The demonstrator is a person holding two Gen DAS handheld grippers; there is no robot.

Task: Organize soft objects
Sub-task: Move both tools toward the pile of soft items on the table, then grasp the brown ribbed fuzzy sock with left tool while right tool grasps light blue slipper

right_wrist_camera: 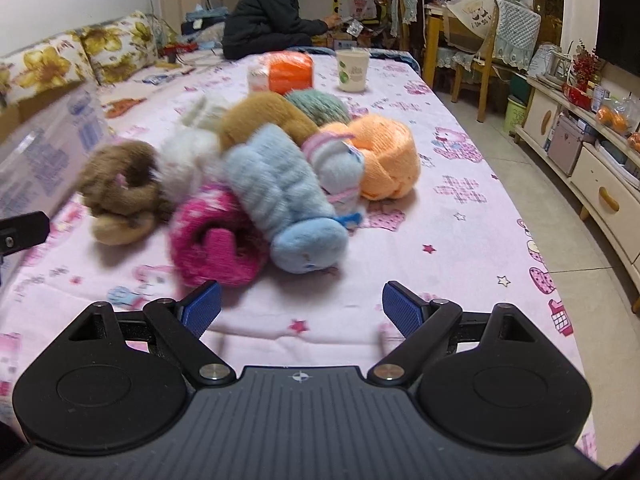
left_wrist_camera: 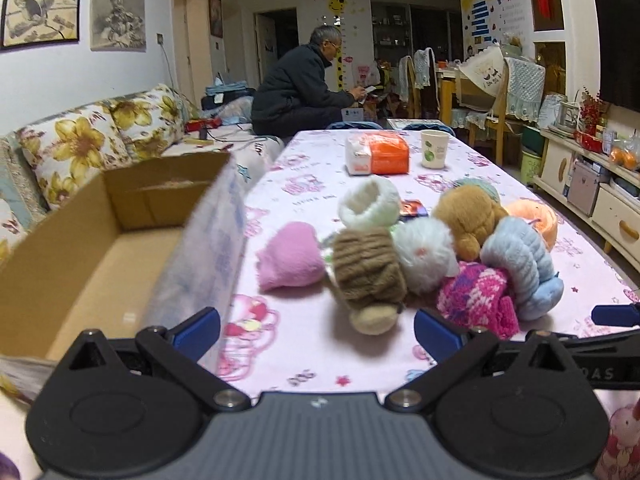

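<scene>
A heap of rolled soft socks lies mid-table: a pink one [left_wrist_camera: 289,257], a brown ribbed one [left_wrist_camera: 366,276], a magenta knit one [left_wrist_camera: 476,300], a light blue one [left_wrist_camera: 520,266], a tan one [left_wrist_camera: 468,212] and an orange one [right_wrist_camera: 386,158]. My left gripper [left_wrist_camera: 317,334] is open and empty, just short of the brown roll. My right gripper [right_wrist_camera: 301,310] is open and empty too, near the magenta roll [right_wrist_camera: 216,236] and the blue roll [right_wrist_camera: 284,204]. An open cardboard box [left_wrist_camera: 80,248] stands at the left.
The table wears a pink printed cloth [right_wrist_camera: 460,240]. An orange tissue pack [left_wrist_camera: 378,153] and a paper cup [left_wrist_camera: 434,148] stand at the far end. A person [left_wrist_camera: 300,88] sits beyond the table. A floral sofa [left_wrist_camera: 92,144] runs along the left, a cabinet [right_wrist_camera: 592,176] along the right.
</scene>
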